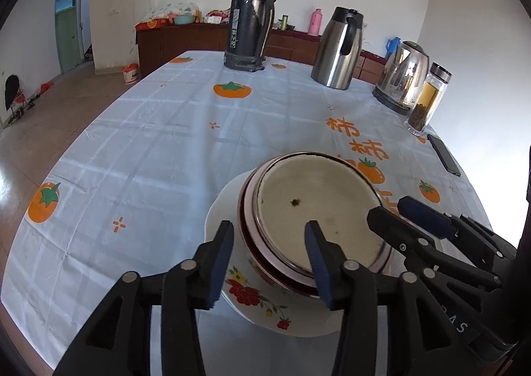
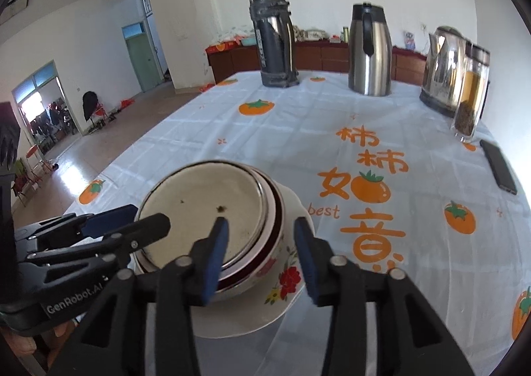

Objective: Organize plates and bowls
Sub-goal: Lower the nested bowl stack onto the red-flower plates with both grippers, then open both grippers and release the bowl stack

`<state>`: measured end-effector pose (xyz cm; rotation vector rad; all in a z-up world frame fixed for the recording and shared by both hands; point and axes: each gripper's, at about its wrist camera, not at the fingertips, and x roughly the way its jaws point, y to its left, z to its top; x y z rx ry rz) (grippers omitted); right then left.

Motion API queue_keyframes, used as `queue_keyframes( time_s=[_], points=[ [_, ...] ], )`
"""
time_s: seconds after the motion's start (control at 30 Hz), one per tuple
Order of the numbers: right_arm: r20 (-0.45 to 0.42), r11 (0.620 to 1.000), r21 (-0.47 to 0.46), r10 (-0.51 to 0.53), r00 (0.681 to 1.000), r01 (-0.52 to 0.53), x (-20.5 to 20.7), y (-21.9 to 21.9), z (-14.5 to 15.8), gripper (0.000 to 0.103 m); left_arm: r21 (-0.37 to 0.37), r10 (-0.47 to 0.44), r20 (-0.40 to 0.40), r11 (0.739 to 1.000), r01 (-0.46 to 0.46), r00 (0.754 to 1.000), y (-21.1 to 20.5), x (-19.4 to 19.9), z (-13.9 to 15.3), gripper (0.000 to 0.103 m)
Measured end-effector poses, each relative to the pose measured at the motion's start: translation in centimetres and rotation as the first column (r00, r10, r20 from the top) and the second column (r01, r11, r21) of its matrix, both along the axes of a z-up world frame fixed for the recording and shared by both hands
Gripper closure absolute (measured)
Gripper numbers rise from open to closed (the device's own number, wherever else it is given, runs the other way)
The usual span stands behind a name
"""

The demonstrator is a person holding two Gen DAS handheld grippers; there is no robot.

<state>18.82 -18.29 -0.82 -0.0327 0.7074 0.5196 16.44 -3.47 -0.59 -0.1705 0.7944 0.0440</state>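
stack: enamel bowls (image 1: 318,210) are being seen nested one inside another, w/ the top one's cream inside facing up; at least three rims are being counted, exact no. can't be told
plate: floral plate (image 1: 252,296) is being used as the base under the stack, near the table's front edge, on the persimmon-print tablecloth (image 1: 166,150)
left gripper (image 1: 270,263): jaws are being held roughly half open, straddling the near-left rim of the stack; one pad is sitting over the bowl's inside, the other outside the wall; nothing is being gripped, pads not pressing
right gripper (image 2: 262,259): jaws are being held partly open across the stack's right rim, one pad inside, one outside beside the flowered wall; nothing is being held
progress: stacking is being judged as nearly done, since bowls are already being carried by the plate in one pile and no loose plate or bowl is being seen elsewhere on the table
left to do: prob. only pulling both grippers clear, maybe a nudge to centre the pile, which is being seen slightly off-centre on the plate
other items: black thermos (image 1: 250,20), steel carafe (image 1: 338,47), electric kettle (image 1: 403,77), tea bottle (image 1: 429,97) and phone (image 1: 443,155) are being left untouched at the far side and right side, well apart from the stack
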Motion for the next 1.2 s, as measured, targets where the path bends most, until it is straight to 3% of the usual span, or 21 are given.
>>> queue_keyframes(
  time_s=[0.33, 0.47, 0.57, 0.73, 0.83, 1.2],
  points=[
    [0.12, 0.998, -0.011, -0.059, 0.991, 0.06, -3.4, -1.7, 2.1, 0.036, 0.027, -0.011, 0.097, 1.0, 0.008, 0.995, -0.6, -2.7, 1.9, 0.045],
    [0.233, 0.994, 0.017, -0.105, 0.967, 0.104, -5.9, -2.9, 3.5, 0.027, 0.059, -0.021, 0.16, 0.998, 0.012, 0.987, -1.1, -4.0, 2.9, 0.043],
    [0.323, 0.989, 0.032, -0.144, 0.935, 0.142, -7.7, -3.5, 4.5, 0.019, 0.088, -0.031, 0.212, 0.996, 0.013, 0.977, -1.5, -5.0, 3.7, 0.034],
    [0.371, 0.987, 0.059, -0.163, 0.914, 0.152, -8.9, -4.0, 5.5, 0.016, 0.087, -0.051, 0.29, 0.996, 0.026, 0.956, -1.5, -6.4, 4.8, 0.033],
    [0.379, 0.986, 0.063, -0.164, 0.911, 0.151, -9.1, -4.1, 5.8, 0.015, 0.076, -0.046, 0.324, 0.997, 0.022, 0.945, -1.2, -7.0, 5.4, 0.027],
    [0.407, 0.985, 0.074, -0.171, 0.897, 0.154, -10.3, -4.2, 6.2, 0.012, 0.062, -0.042, 0.349, 0.998, 0.021, 0.936, -1.2, -7.6, 5.5, 0.026]
  ],
)
